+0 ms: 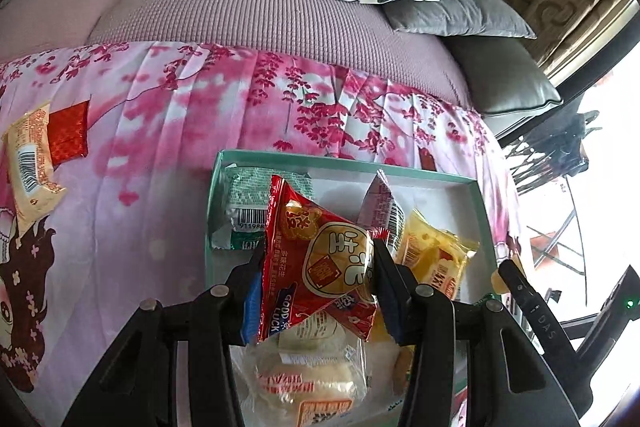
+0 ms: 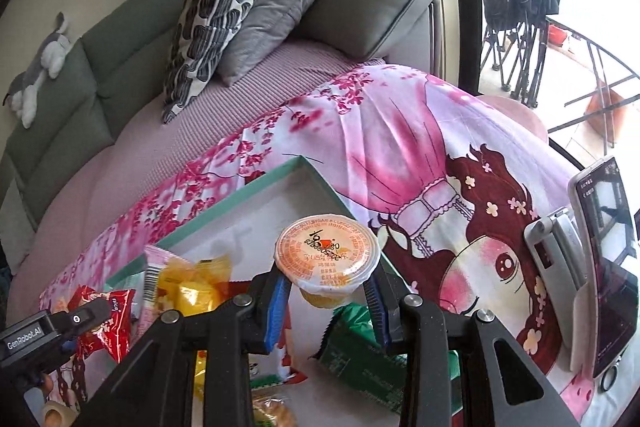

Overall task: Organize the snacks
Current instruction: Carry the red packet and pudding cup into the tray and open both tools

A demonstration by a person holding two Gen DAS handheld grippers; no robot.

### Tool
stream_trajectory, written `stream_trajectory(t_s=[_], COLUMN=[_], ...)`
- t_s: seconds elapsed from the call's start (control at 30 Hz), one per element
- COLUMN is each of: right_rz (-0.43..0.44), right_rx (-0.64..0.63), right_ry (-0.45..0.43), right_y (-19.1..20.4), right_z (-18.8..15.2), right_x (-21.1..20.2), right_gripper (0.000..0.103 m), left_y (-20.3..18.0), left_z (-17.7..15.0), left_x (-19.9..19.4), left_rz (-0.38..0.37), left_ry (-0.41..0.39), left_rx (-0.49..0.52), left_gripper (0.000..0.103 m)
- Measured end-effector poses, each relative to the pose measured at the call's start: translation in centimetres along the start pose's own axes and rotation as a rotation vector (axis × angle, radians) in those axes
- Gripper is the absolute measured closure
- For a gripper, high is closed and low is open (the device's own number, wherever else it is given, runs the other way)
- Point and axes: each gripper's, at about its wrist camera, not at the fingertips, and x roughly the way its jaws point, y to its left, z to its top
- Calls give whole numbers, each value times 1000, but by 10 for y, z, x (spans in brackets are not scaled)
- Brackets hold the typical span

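1. The left gripper [image 1: 318, 267] is clamping a red snack packet [image 1: 320, 263] between its blue-padded fingers, holding it above the teal-rimmed box [image 1: 340, 163].
2. The right gripper [image 2: 328, 291] is squeezing a small orange-lidded jelly cup [image 2: 327, 251] by its sides, over the box's near corner.
3. Inside the box, a green-and-white packet [image 1: 244, 215], a yellow packet [image 1: 434, 253] and a pale bun packet [image 1: 316, 375] are lying together.
4. Left of the box, a beige packet [image 1: 32, 167] and a red sachet [image 1: 69, 134] are resting on the pink floral cloth [image 1: 180, 131].
5. A phone [image 2: 608, 267] is leaning on a stand at the right.
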Motion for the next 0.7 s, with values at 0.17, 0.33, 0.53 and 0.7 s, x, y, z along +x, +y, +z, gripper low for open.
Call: stream_trajectory(t_s=[0.17, 0.33, 0.53, 0.7], right_rz=[-12, -15, -13, -13], right_rx=[-6, -14, -25, -44], right_ry=[9, 20, 34, 28], right_y=[-1, 0, 4, 9], right_z=[-1, -2, -2, -2], right_x=[4, 5, 4, -1], right_gripper=[66, 66, 62, 49], left_y=[-5, -8, -4, 1], left_z=[3, 3, 3, 1], left_x=[7, 11, 9, 5], left_rz=[14, 26, 36, 34], left_ry=[5, 13, 18, 22], left_rx=[2, -4, -22, -42], left_gripper=[53, 52, 43, 40])
